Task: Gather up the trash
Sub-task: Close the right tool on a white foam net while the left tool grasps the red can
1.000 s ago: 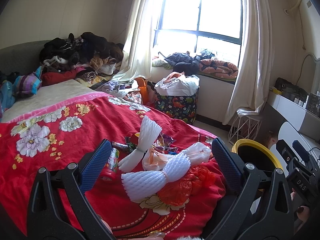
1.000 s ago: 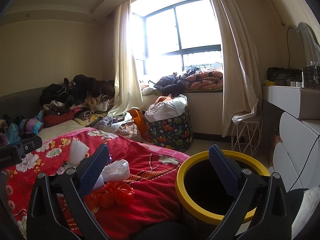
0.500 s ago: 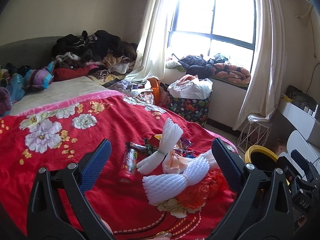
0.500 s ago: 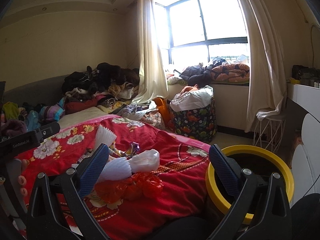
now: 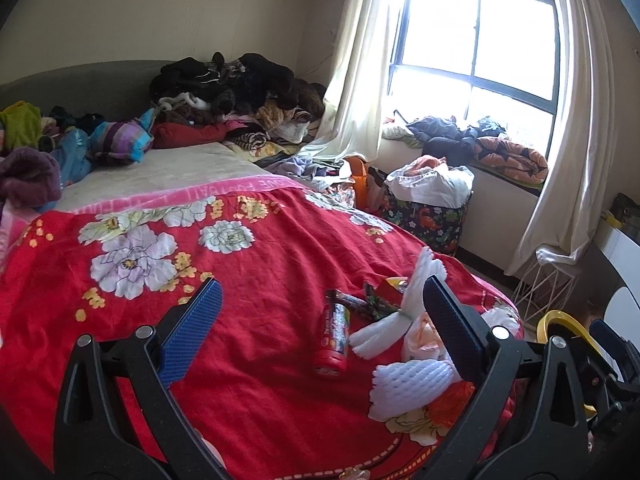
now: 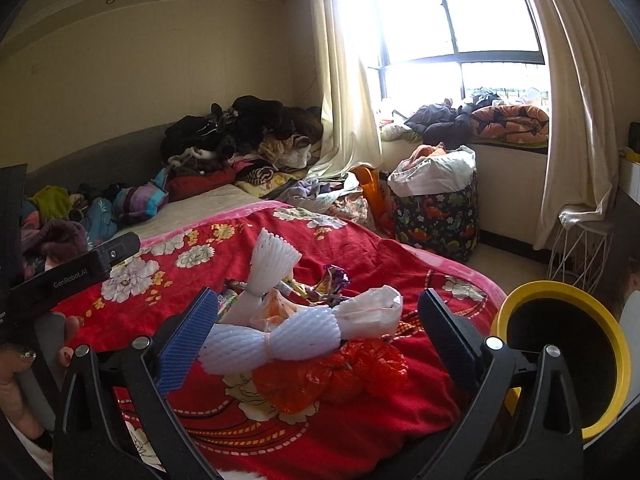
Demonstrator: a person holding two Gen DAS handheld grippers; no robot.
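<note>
Red floral blanket [image 6: 360, 412] holds foam nets [image 6: 276, 340]; yellow-rimmed bin [image 6: 560, 356] beside; both tongs [image 5: 320, 332] [image 6: 316, 336] apart, empty.

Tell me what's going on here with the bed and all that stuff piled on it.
A person is clearing trash off a bed with a handheld gripper in each hand. Both the left gripper and right gripper have their jaws open and hold nothing. The trash sits near the corner of the red floral blanket: white foam nets, an orange plastic bag, candy wrappers and a small red bottle. A yellow-rimmed bin waits beside the bed.
</note>
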